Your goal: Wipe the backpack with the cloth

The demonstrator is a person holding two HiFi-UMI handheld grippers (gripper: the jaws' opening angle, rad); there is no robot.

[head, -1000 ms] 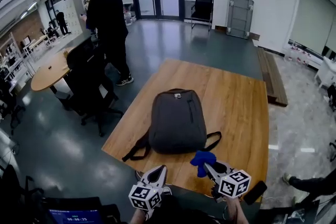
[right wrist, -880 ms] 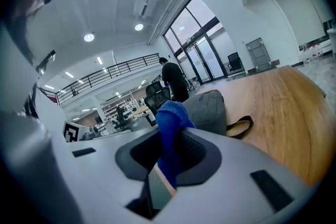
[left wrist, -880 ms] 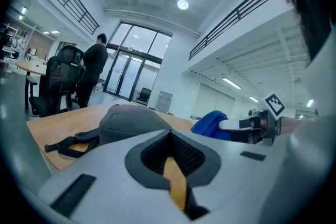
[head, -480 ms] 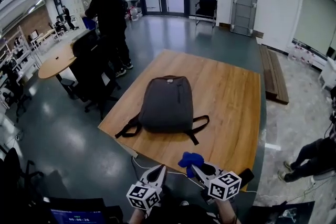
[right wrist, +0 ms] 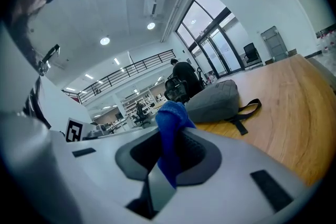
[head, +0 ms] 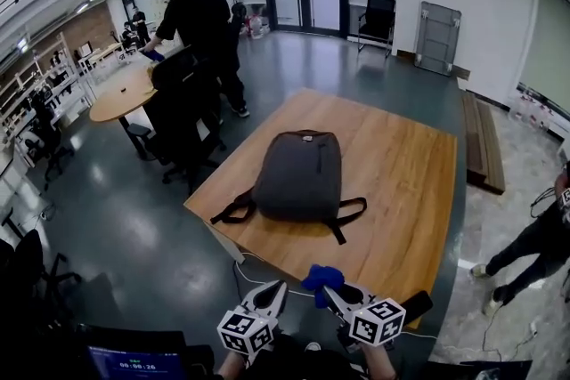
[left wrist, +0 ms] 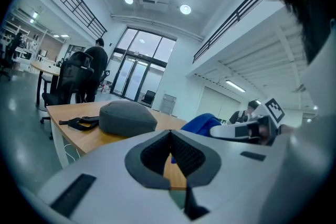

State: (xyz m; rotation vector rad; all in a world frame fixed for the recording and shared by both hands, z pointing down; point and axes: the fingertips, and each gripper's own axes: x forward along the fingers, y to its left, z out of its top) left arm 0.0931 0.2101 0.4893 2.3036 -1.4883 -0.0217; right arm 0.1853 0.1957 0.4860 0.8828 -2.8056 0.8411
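A dark grey backpack [head: 300,174] lies flat on the wooden table [head: 399,173], its black straps trailing toward the near edge. It also shows in the left gripper view as the backpack [left wrist: 127,117] and in the right gripper view as the backpack [right wrist: 216,100]. My right gripper [head: 330,290] is shut on a blue cloth [head: 321,276], the cloth [right wrist: 169,131] bunched between its jaws. My left gripper [head: 275,293] is shut with nothing in it. Both hang low, short of the table's near edge.
A person in black [head: 203,22] stands by a round table [head: 125,93] at the far left, with black office chairs [head: 183,116] beside the wooden table. Another person's legs [head: 530,245] show at the right. A wooden bench [head: 484,142] lies beyond the table.
The view has pulled back and swung slightly, so the table and backpack sit farther off. Both grippers stay low with the cloth still held.
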